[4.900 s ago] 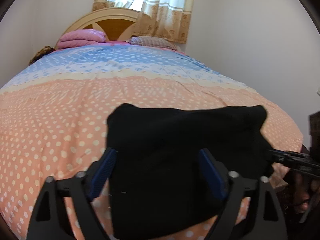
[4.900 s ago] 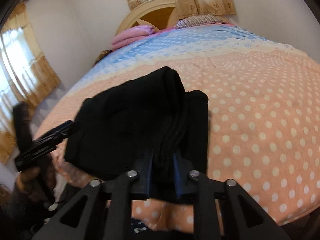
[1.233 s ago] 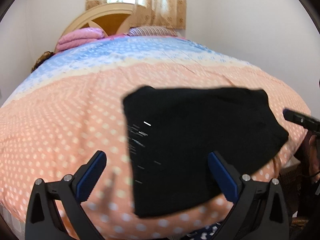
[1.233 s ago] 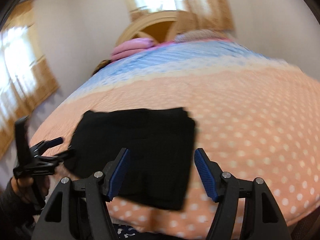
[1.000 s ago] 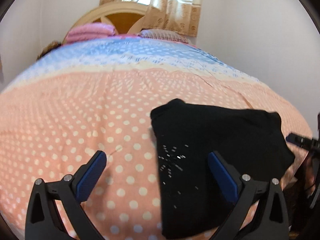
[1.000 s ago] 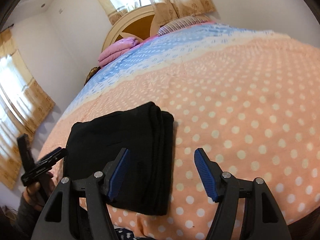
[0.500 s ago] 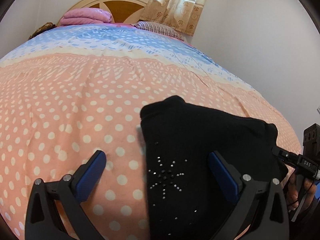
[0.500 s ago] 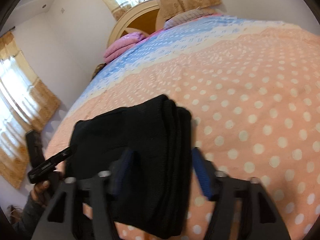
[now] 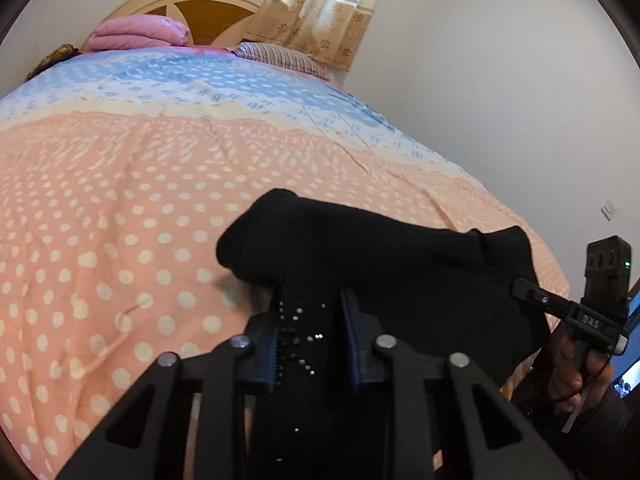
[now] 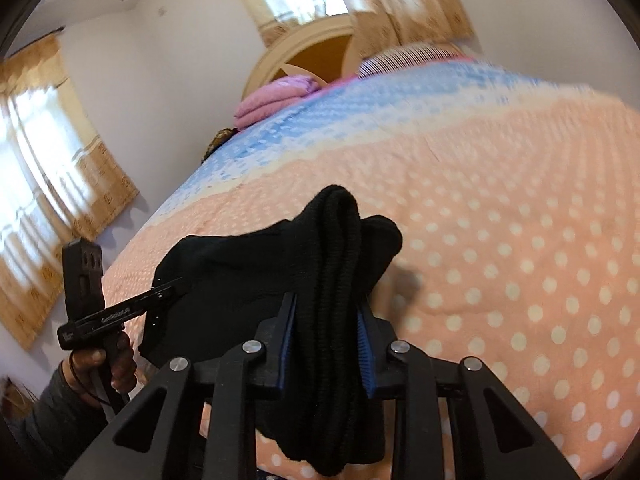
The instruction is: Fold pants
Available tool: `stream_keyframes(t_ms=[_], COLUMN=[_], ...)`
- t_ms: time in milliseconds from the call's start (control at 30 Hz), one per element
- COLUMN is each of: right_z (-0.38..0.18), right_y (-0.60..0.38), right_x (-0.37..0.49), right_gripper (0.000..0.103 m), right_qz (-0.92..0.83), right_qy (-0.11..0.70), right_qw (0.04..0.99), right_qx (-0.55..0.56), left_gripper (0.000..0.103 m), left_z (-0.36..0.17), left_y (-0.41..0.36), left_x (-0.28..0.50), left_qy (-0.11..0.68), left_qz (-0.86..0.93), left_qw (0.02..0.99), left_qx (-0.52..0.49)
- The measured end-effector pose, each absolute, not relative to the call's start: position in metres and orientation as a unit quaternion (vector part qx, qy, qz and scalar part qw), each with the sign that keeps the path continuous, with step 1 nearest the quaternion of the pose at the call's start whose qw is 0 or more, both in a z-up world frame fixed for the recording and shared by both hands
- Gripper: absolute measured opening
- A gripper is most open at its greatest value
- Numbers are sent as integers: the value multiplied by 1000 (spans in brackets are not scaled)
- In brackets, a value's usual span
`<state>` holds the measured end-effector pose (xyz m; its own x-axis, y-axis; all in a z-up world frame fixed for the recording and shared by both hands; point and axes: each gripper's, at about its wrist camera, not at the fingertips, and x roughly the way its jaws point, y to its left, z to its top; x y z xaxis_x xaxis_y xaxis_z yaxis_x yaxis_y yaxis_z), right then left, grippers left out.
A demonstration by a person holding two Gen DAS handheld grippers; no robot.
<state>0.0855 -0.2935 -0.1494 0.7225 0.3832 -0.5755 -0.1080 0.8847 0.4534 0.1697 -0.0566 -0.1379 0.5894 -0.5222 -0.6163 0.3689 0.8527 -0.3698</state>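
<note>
The folded black pants (image 9: 380, 260) lie near the front edge of the bed. In the left wrist view, my left gripper (image 9: 310, 312) has its jaws closing on the left end, where small studs glint, and the blue pads press the cloth. In the right wrist view, the pants (image 10: 240, 264) show a thick stacked edge, and my right gripper (image 10: 326, 308) has its jaws closing around that bundle, pads against it. The cloth rises bunched at both grips. Each view also shows the other gripper at the far end: the right gripper (image 9: 560, 308) and the left gripper (image 10: 172, 286).
The bed (image 9: 120, 200) has a peach dotted cover that turns blue toward the headboard (image 9: 208, 4). A pink folded blanket (image 9: 140, 34) and a striped pillow (image 9: 280, 58) lie there. A wall runs along the right side and a curtained window (image 10: 48, 184) stands on the left.
Both grippers stood open around the pants' ends half a second ago; now both have come in onto the cloth. The gripped ends have bunched up and lifted a little off the cover.
</note>
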Motion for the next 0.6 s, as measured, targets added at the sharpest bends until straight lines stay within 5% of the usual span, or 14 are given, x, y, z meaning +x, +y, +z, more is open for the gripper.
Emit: stream_keyframes(t_ms=[100, 600], right_z=[-135, -83], right_y=[-289, -182], right_x=[86, 193], right_gripper=[27, 27], right_qz=[149, 271], right_qy=[338, 349], right_qw=[910, 890], right_qx=[186, 116], left_gripper=[12, 11], left_z=[-132, -75], left_y=[-52, 70], left_x=[167, 149], left_qy=[371, 290], left_qz=[-251, -178], left_qw=[888, 927], left_qx=[-108, -160])
